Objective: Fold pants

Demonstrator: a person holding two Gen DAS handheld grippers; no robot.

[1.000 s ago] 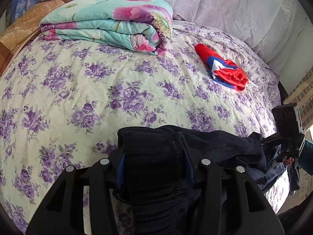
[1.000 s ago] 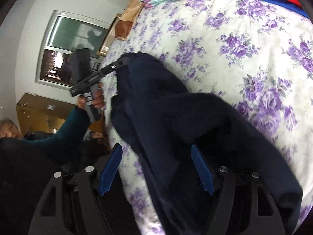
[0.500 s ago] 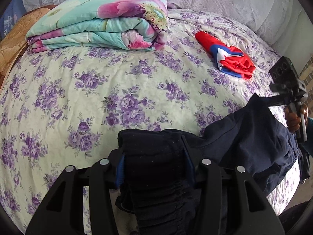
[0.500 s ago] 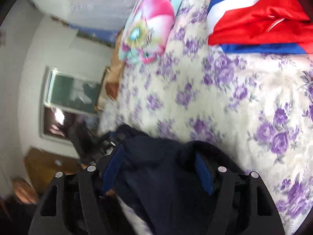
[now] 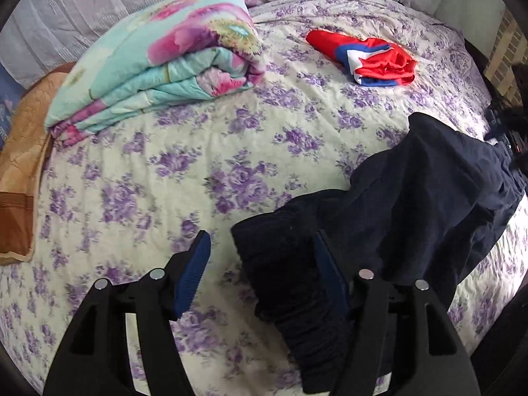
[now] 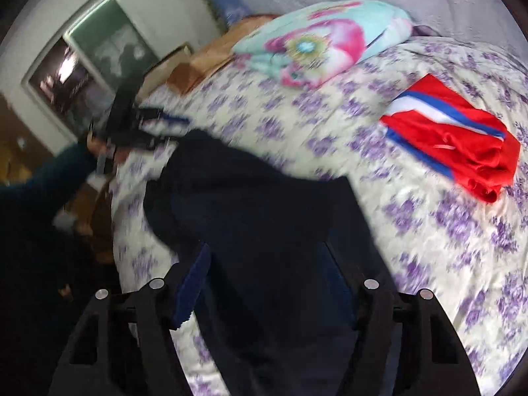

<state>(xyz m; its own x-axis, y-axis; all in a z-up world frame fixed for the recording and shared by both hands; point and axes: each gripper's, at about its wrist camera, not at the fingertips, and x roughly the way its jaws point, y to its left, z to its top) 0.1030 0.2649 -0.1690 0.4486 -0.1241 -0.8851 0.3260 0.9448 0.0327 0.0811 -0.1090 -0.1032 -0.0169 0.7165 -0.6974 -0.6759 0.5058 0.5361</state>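
Dark navy pants point(image 5: 412, 204) lie bunched on the flowered bed sheet point(image 5: 198, 151) along its near edge. In the left wrist view my left gripper point(image 5: 264, 257) is open; the ribbed waistband point(image 5: 290, 280) lies between the fingers against the right pad point(image 5: 330, 274), with the left pad point(image 5: 194, 270) apart from it. In the right wrist view my right gripper point(image 6: 267, 270) is open with the pants point(image 6: 257, 204) lying between its fingers. The left gripper point(image 6: 138, 125) shows there, blurred, beyond the pants.
A folded turquoise floral quilt point(image 5: 158, 62) lies at the back left of the bed. A folded red, white and blue garment point(image 5: 373, 56) lies at the back right. A brown blanket point(image 5: 19, 171) is at the left edge. A window point(image 6: 89, 66) is on the wall.
My left gripper has opened off the waistband, which now rests on the bed. My right gripper has swung round over the bed and the pants have dropped flatter.
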